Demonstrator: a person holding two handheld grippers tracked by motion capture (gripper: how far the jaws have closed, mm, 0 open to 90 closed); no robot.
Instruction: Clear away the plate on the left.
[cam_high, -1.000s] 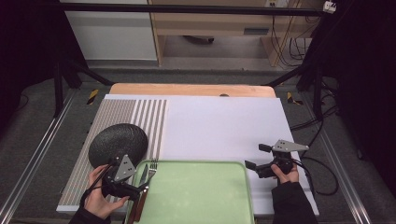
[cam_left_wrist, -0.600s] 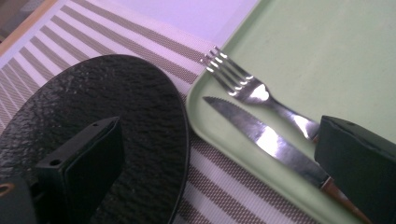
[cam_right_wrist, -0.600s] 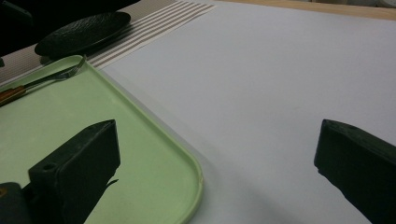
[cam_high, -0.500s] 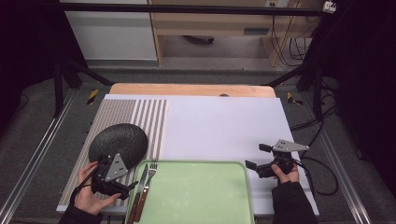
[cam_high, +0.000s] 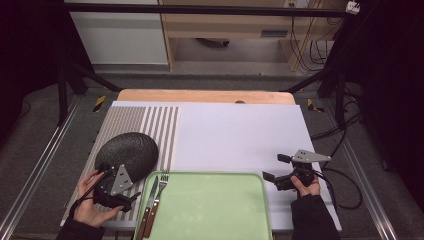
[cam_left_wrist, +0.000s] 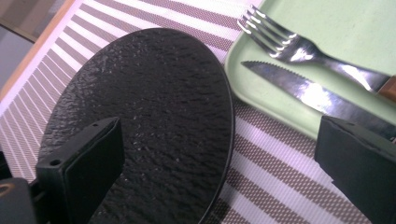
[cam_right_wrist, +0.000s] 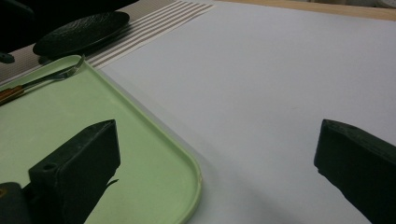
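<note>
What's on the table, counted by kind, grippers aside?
Plates: 1, black plate
Trays: 1, green tray
Forks: 1, fork
Knives: 1, knife
Placemats: 1, striped placemat
Total: 5

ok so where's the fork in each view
High view: the fork lies at lower left, on the green tray's left edge, beside the knife.
Left gripper view: upper right, tines pointing left.
Right gripper view: far left, upper part.
Shared landmark: the black plate.
</note>
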